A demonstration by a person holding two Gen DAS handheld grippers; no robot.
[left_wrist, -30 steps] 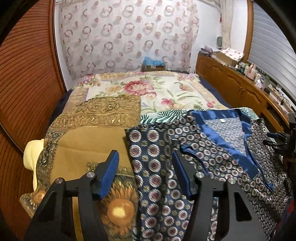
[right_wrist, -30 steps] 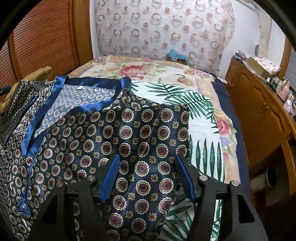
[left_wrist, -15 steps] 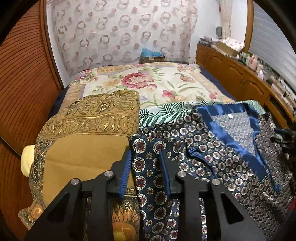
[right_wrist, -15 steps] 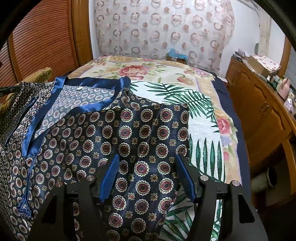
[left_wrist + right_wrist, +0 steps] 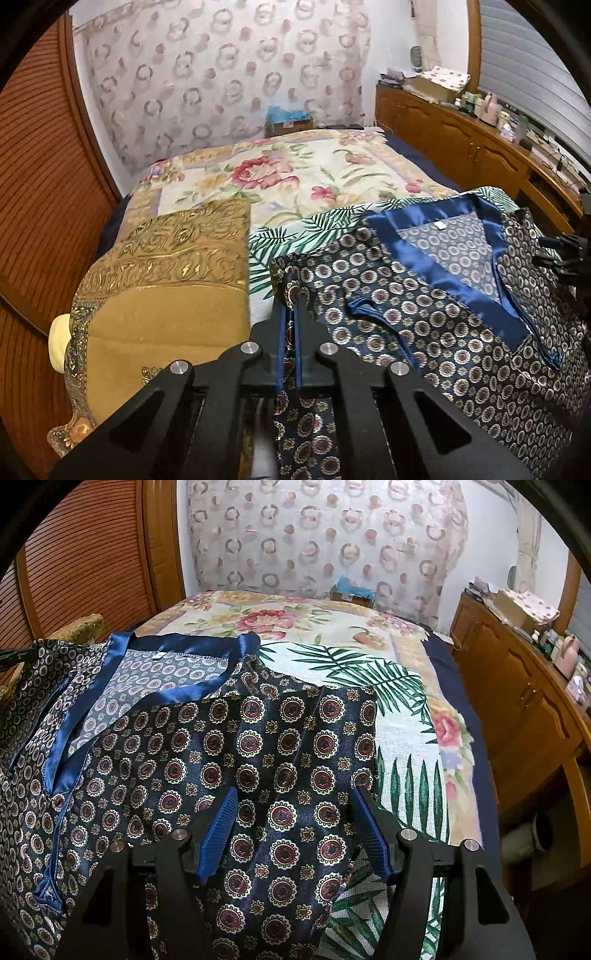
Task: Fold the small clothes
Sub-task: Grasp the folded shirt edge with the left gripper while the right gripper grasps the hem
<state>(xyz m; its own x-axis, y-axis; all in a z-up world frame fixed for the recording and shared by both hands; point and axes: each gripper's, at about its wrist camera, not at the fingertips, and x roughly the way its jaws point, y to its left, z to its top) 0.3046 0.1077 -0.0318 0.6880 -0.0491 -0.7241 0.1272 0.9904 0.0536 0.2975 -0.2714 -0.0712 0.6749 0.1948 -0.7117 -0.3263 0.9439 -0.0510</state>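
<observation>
A navy patterned shirt point(image 5: 424, 317) with a blue satin collar lies spread on the bed; it also shows in the right wrist view point(image 5: 258, 746). My left gripper point(image 5: 290, 302) is shut on the shirt's left sleeve edge, with the cloth pinched between the blue pads. My right gripper point(image 5: 291, 797) is open, its fingers point(image 5: 221, 823) straddling the right sleeve just above the cloth. The right gripper also shows at the right edge of the left wrist view point(image 5: 569, 251).
A gold embroidered cushion point(image 5: 166, 288) lies left of the shirt. The bed has a floral and palm-leaf cover point(image 5: 402, 701). A wooden sideboard point(image 5: 524, 716) with clutter runs along the right. A slatted wooden wall point(image 5: 40, 184) stands at the left.
My left gripper moved in over the left sleeve edge and closed on it. My right gripper stayed open and almost still.
</observation>
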